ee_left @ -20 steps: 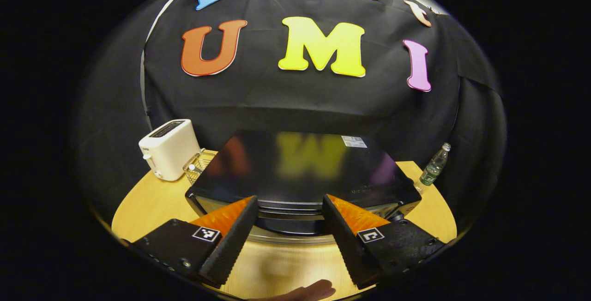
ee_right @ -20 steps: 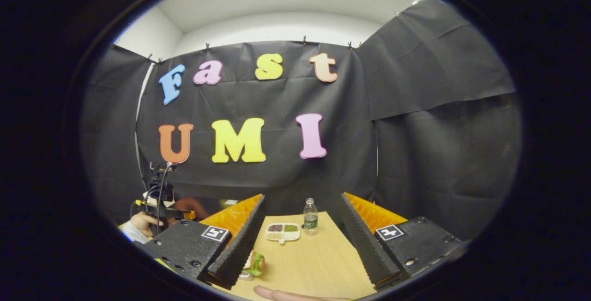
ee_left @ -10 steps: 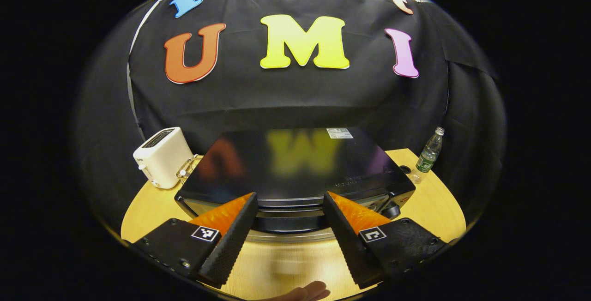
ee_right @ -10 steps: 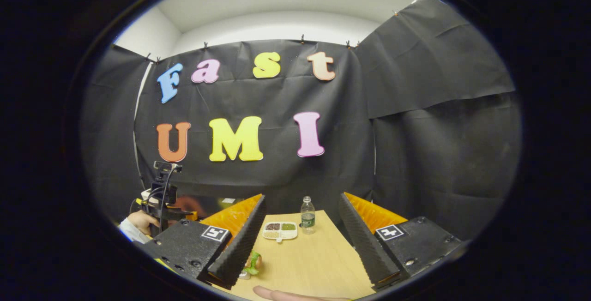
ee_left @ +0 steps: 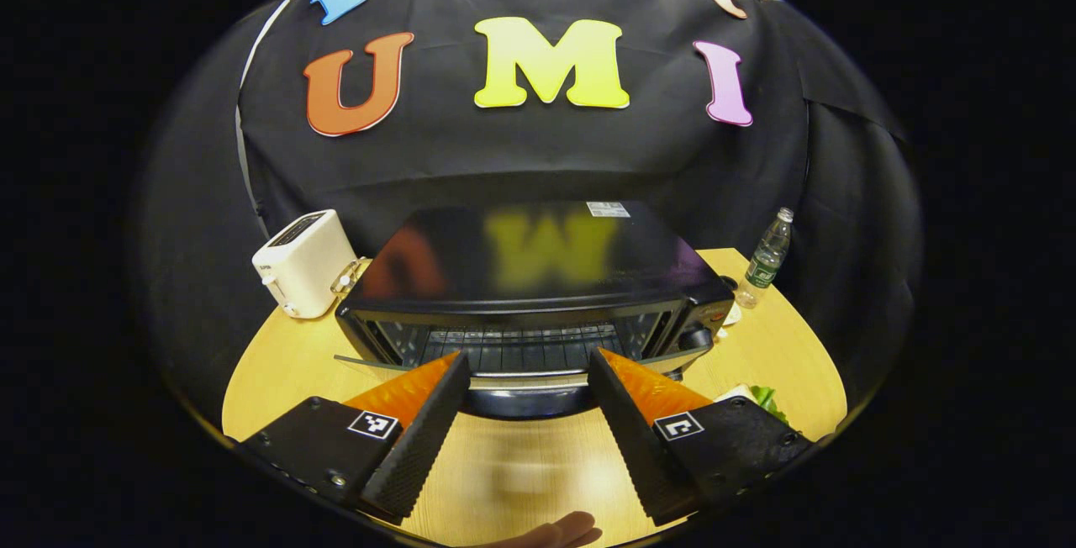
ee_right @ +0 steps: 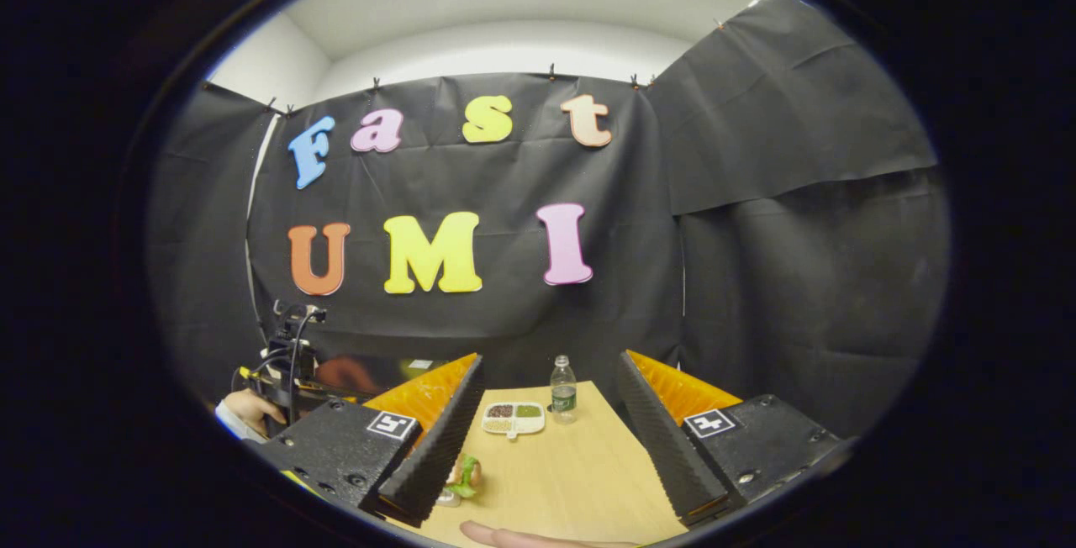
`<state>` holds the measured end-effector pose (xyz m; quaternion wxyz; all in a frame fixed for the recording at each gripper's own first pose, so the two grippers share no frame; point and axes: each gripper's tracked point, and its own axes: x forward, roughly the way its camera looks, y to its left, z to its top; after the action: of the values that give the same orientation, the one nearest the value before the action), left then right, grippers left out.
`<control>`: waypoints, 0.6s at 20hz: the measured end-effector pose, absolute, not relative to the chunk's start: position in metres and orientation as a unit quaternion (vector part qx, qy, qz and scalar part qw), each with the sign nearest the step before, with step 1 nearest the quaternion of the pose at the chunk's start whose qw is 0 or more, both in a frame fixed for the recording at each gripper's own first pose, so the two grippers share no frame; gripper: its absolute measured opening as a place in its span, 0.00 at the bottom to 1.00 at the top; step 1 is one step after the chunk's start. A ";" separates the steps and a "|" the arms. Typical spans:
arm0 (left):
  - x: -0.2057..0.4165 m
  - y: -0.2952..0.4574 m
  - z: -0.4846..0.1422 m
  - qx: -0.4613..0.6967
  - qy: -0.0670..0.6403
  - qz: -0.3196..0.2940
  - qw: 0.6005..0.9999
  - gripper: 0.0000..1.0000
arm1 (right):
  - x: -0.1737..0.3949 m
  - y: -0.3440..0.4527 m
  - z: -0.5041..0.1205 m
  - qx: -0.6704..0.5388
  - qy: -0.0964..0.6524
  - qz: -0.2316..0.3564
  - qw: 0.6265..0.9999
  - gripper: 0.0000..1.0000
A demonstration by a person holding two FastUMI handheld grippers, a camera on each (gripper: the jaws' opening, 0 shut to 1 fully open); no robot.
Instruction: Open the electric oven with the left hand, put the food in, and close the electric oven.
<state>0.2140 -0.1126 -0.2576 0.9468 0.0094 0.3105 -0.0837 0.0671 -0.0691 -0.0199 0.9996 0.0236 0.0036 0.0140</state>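
Oven door partly open, left gripper [ee_left: 525,401] fingers spread wide at its handle.
Black electric oven [ee_left: 538,279] sits mid wooden counter [ee_left: 269,363]; dark door handle [ee_left: 525,401] lies between the fingers, contact can't be judged, wire rack [ee_left: 521,350] visible through the gap. Right gripper [ee_right: 546,426] level above the counter, fingers apart and empty; leafy sandwich-like food [ee_right: 464,476] just beside its left finger. Left gripper and the hand [ee_right: 248,407] holding it show at the right gripper view's left edge.

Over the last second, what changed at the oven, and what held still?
The oven door has swung partly down, exposing the rack; the left gripper pulled back, fingers apart around the handle. The right gripper stayed open above the table.
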 end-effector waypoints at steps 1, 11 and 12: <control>0.206 -0.112 -0.260 0.009 0.308 -0.084 0.948 0.95 | 0.065 -0.070 -0.021 0.024 0.004 0.013 1.000 0.91; 0.127 -0.106 -0.313 -0.004 0.312 -0.085 0.946 0.95 | 0.046 -0.073 -0.013 0.014 -0.007 0.009 1.000 1.00; 0.121 -0.105 -0.321 -0.006 0.314 -0.083 0.946 0.94 | 0.045 -0.072 -0.011 0.010 -0.008 0.010 1.000 1.00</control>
<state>0.1209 -0.1050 -0.3212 0.9457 -0.0059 0.3143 -0.0826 0.0449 -0.0720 -0.0108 0.9999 0.0097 -0.0084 0.0102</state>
